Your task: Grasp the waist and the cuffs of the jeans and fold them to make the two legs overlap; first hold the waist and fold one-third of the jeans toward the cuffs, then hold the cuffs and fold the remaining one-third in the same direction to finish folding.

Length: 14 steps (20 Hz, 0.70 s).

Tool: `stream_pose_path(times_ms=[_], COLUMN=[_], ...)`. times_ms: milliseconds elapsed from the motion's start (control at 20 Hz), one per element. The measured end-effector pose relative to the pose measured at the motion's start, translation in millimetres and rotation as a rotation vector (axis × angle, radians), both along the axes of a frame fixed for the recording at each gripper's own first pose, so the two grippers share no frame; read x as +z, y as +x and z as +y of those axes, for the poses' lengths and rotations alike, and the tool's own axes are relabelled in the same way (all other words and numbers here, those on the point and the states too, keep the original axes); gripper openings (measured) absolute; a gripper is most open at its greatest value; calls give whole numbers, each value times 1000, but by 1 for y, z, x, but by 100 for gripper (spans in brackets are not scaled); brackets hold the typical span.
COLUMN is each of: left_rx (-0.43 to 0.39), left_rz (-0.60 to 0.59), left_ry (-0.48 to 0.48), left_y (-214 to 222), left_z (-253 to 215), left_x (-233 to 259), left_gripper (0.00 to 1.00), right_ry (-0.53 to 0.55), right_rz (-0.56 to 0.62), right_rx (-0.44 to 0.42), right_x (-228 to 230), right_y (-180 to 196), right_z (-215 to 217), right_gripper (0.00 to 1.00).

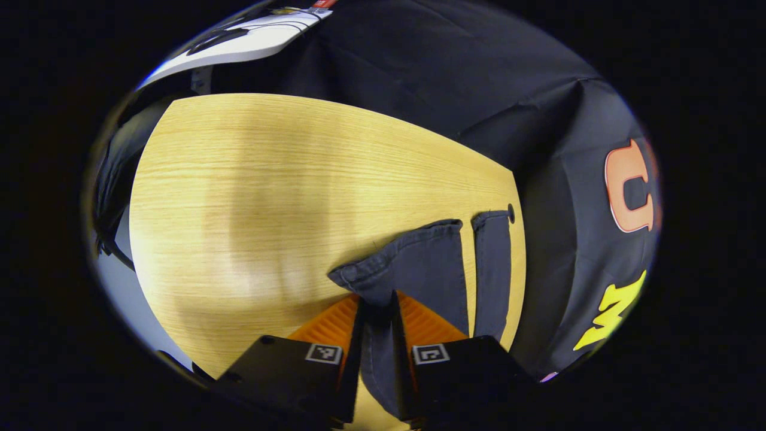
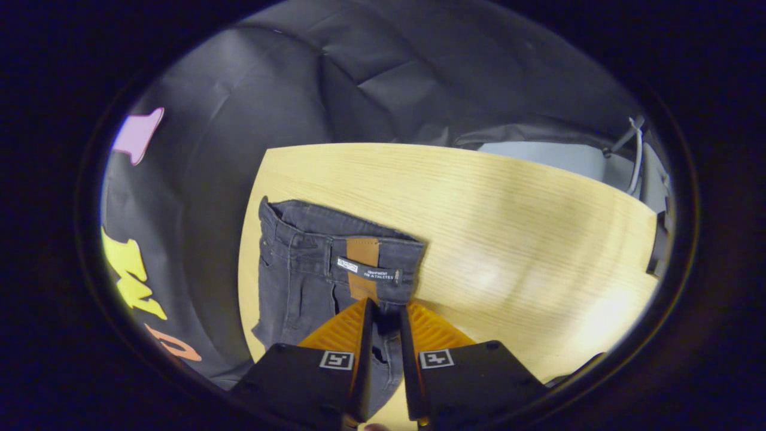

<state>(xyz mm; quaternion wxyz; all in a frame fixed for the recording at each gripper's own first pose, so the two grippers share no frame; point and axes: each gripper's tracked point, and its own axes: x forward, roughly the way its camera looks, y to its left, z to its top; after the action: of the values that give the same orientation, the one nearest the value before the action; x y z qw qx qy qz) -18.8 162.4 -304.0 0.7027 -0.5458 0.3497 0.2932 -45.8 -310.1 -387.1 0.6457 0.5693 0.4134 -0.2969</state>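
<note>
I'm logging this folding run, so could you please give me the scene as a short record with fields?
garment: dark jeans lying on the wooden table
left gripper: shut on a cuff
second cuff: flat beside it, apart
right gripper: shut on the waist, below the leather patch
fold state: legs not yet overlapped

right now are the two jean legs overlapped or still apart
Apart: the two cuffs lie side by side, bare table showing between them.
</note>
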Motion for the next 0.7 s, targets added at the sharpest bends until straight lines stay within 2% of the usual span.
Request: stream_pose_path(times_ms=[50,150,250,300,500,700], left_rx=[-3,-13,-25,-26,-54,-85], left_rz=[-4,-13,-34,-36,-33,-62], left_ry=[-7,-12,-18,-25,-55,-63], left_y=[3,6,10,10,10,20], left_z=[-2,-3,-5,-6,-10,-11], left_x=[-1,1,7,12,34,66], left_gripper=[20,11,6,5,4,3], right_ry=[4,16,8,10,10,18], right_rz=[13,10,-6,-18,-67,-116], right_rx=[-2,-15,-12,-10,-5,-7], right_x=[-2,-1,1,3,22,52], right_y=[-4,-6,-5,-3,-11,0], right_z=[-4,-6,-6,-8,-20,-8], right_gripper=[21,6,6,1,0,0])
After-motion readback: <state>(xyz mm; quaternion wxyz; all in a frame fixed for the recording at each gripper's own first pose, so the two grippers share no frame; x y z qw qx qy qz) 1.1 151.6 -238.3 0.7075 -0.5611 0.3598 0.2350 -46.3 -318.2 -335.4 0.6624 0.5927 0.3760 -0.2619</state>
